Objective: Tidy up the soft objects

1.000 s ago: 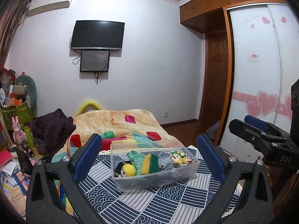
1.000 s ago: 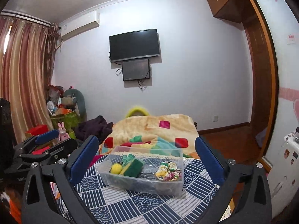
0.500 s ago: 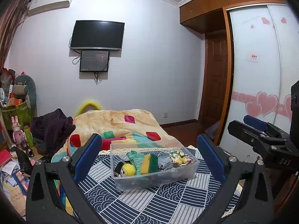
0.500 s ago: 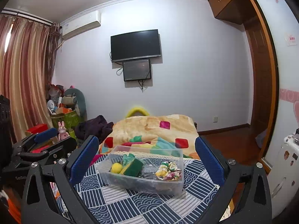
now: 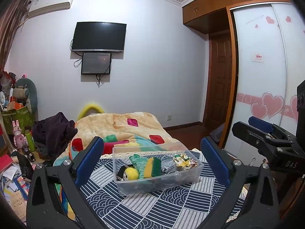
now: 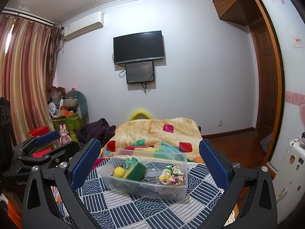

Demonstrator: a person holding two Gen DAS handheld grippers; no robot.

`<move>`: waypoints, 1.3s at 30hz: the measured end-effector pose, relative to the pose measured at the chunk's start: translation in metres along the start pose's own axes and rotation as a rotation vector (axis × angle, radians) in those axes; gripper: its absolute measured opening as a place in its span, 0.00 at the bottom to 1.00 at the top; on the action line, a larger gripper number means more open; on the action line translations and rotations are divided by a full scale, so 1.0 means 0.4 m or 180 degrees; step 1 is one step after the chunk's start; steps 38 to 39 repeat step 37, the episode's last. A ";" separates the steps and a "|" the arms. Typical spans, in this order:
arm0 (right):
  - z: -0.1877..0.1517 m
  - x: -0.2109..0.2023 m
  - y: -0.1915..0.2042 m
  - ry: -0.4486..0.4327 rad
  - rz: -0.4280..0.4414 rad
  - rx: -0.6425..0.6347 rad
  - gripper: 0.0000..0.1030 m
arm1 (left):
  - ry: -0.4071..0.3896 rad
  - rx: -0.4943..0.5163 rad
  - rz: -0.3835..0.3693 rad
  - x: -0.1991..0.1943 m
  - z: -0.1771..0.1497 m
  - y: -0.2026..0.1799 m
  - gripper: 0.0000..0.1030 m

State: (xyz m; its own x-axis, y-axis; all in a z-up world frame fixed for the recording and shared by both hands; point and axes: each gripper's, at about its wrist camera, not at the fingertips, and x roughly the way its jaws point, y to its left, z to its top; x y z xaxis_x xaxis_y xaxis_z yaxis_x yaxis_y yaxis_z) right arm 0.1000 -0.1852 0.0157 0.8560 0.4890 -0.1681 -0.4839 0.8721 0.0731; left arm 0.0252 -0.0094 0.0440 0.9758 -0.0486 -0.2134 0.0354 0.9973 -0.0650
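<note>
A clear plastic bin stands on a blue and white patterned cloth. In it lie a yellow-headed doll, a green and yellow sponge, a green striped knit piece, grey cloth and a floral scrunchie. My left gripper is open and empty, held back from the bin. My right gripper is open and empty too. Each gripper shows in the other's view, the right and the left.
A bed with a peach blanket lies behind the cloth. Dark clothes, toys and boxes crowd the left. A wardrobe with sliding doors and a wooden door are right. A white suitcase stands at right.
Both views have shifted only slightly. The bin and its contents have not moved, and both grippers stay open.
</note>
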 end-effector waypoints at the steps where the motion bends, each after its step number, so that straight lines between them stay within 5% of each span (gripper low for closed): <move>1: 0.001 -0.001 -0.001 -0.0002 0.0002 0.0003 1.00 | -0.0004 0.0006 0.0003 -0.002 0.001 0.000 1.00; 39: 0.006 0.000 -0.009 0.0025 -0.0003 0.0020 1.00 | 0.0041 -0.0057 -0.0125 -0.005 0.001 0.008 1.00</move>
